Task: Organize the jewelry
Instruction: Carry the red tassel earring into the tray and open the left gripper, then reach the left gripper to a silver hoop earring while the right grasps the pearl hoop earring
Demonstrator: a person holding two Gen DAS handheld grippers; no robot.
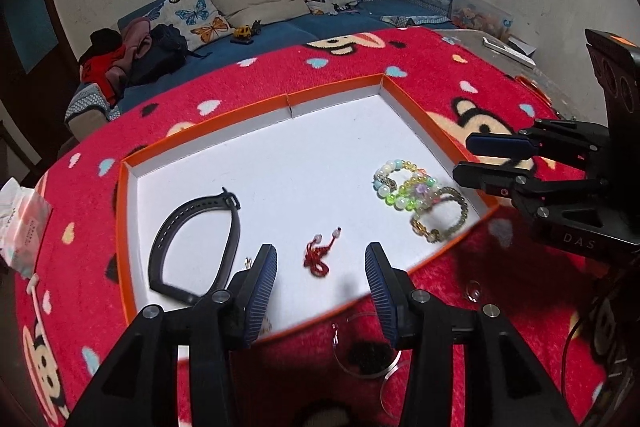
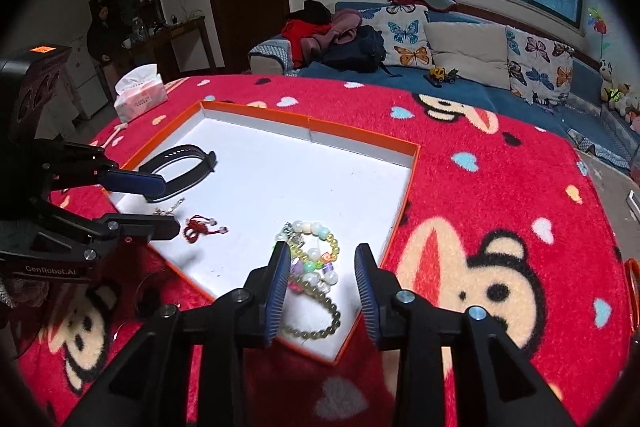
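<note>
Left gripper (image 1: 322,269) is held partly open and empty; the red knotted cord (image 1: 318,259) is seen just ahead between its fingers, lengthwise forward; the right gripper (image 2: 322,281), also open and empty, is farther away.

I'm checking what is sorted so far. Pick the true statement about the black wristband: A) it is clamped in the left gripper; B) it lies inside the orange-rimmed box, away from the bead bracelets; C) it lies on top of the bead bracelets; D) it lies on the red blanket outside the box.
B: the black wristband lies on the white floor of the orange-rimmed box, across from the bead bracelets, in neither gripper.
</note>
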